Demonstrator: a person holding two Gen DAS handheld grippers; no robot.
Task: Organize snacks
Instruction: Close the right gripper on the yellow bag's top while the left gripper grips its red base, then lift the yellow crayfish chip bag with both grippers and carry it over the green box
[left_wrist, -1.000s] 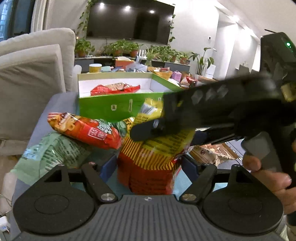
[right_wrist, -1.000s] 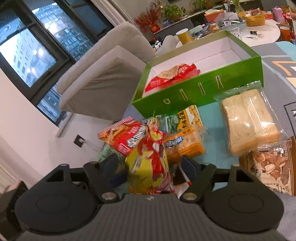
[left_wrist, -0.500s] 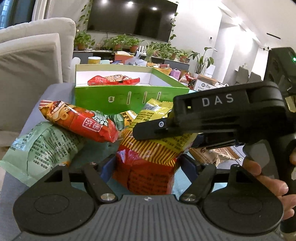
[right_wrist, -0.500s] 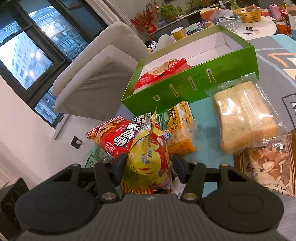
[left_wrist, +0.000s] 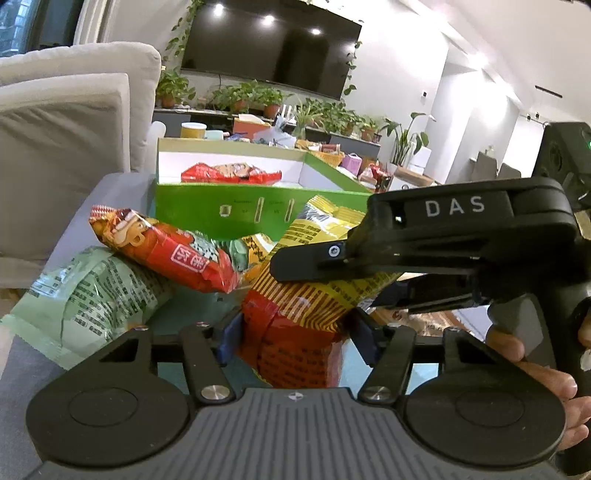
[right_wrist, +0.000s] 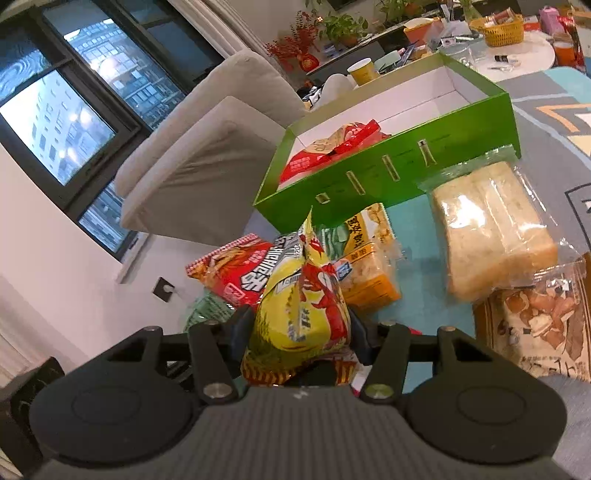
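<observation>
The open green cardboard box with a white inside (right_wrist: 391, 173) stands at the far side of my table (right_wrist: 417, 229), and one red snack packet (right_wrist: 332, 147) already lies in its left end; the rest of its floor looks bare, so I judge there is room for more. In front of it sit a clear bag of pale sliced bread (right_wrist: 491, 229), soft and easy to squash, a pale green printed pouch (left_wrist: 92, 295), a red noodle-style packet (left_wrist: 166, 251) lying on top of that pouch, and an orange pack of crackers (right_wrist: 369, 273), which I would treat as brittle.

The thing in hand is the yellow-and-red crinkly foil snack bag (right_wrist: 303, 314), raised over the pile, just short of the box. My right gripper (right_wrist: 301, 332) is clamped across its lower body, pads pressing both sides. My left gripper (left_wrist: 295, 332) brackets its red bottom end; whether those pads truly pinch it I cannot tell.

It should be light, puffy and slick, with crushable contents. I would hold it gently mid-body or by a sealed seam.
</observation>
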